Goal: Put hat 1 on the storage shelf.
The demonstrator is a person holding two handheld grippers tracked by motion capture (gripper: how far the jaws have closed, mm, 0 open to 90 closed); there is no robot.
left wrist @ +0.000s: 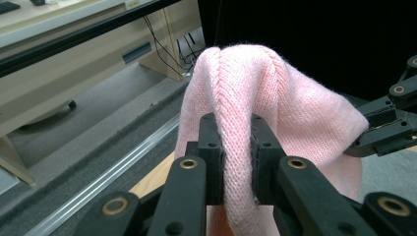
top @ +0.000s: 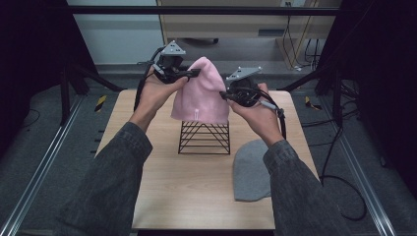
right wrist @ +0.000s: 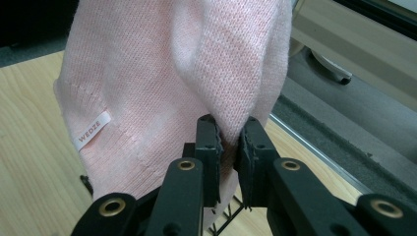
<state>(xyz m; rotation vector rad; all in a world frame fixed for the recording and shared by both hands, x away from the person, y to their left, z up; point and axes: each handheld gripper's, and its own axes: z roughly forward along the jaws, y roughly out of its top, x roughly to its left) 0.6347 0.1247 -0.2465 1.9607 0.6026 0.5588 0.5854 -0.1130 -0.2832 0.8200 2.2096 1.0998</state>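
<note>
A light wooden table point(top: 196, 196) stands on a grey floor between two metal floor rails point(top: 39, 167), with a pale cabinet point(top: 236, 24) and loose cables along the far wall and dark curtains at both sides. At the middle of the table sits a black wire stand point(top: 204, 137); a grey hat point(top: 252, 169) lies flat near the right edge, just beside the stand and partly under the person's right sleeve.

A pink knitted hat point(top: 201, 93) hangs above the stand, its lower hem draped over the stand's top, held up from both sides. The left gripper point(left wrist: 237, 147) has its jaws pinched on a thick fold of the pink knit, the fabric bulging up between them. The right gripper point(right wrist: 228, 142) is nearly closed on a thinner fold at the hat's other edge; a small white label point(right wrist: 92, 131) shows on the cloth beside it. Both forearms, in dark denim sleeves, reach in from the near side.
</note>
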